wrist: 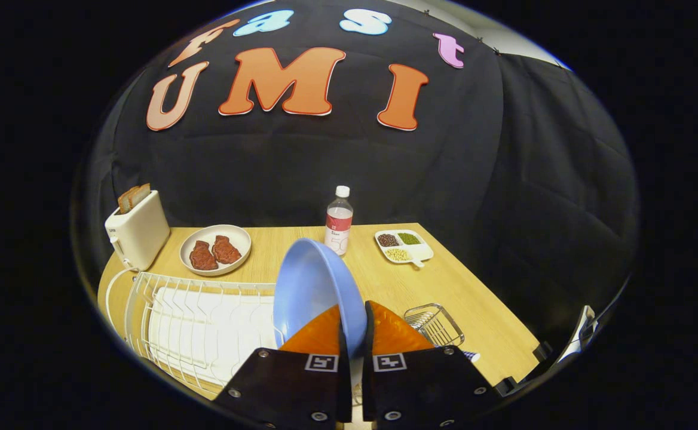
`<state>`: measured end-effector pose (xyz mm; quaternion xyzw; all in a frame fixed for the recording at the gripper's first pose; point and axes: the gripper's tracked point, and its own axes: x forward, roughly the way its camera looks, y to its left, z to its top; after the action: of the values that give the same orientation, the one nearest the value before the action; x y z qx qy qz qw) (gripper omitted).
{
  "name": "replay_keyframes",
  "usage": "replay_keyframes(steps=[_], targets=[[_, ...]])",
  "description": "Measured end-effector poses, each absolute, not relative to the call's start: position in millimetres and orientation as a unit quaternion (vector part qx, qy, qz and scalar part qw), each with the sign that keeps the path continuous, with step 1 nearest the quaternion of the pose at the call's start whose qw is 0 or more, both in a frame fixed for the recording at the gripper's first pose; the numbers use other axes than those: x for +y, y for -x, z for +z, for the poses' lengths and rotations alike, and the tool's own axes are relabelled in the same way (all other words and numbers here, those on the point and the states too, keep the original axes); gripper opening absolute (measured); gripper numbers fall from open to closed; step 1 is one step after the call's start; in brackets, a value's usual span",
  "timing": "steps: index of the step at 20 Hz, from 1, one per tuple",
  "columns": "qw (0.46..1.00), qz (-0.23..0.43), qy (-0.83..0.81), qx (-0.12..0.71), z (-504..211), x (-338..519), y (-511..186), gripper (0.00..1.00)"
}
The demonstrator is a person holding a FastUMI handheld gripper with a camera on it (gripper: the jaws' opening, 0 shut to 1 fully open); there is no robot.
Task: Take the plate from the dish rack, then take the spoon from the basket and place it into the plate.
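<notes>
A light blue plate [313, 286] stands on edge between my two orange fingers [319, 334], lifted above the table. My gripper [352, 325] is shut on the plate's lower rim. The white wire dish rack [199, 316] lies below and to the left of the plate, with its white tray bare. A small wire basket [434, 322] sits on the table just right of my fingers. The spoon's handle end [471, 356] pokes out near the basket, beside my right finger; the rest is hidden.
On the wooden table [480, 310] stand a white toaster [138, 230] with bread, a plate of red meat pieces [215, 249], a water bottle [339, 221] and a divided dish of beans [403, 246]. The table's right edge runs close to the basket.
</notes>
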<state>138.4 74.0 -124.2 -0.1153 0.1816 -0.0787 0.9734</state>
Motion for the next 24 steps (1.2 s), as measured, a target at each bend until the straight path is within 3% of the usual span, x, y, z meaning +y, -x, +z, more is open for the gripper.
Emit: replay_keyframes(steps=[10, 24], targets=[[0.973, -0.106, 0.149, 0.139, -77, 79, -129, 0.07], [0.980, -0.018, 0.016, 0.198, -101, 80, -8, 0.07]])
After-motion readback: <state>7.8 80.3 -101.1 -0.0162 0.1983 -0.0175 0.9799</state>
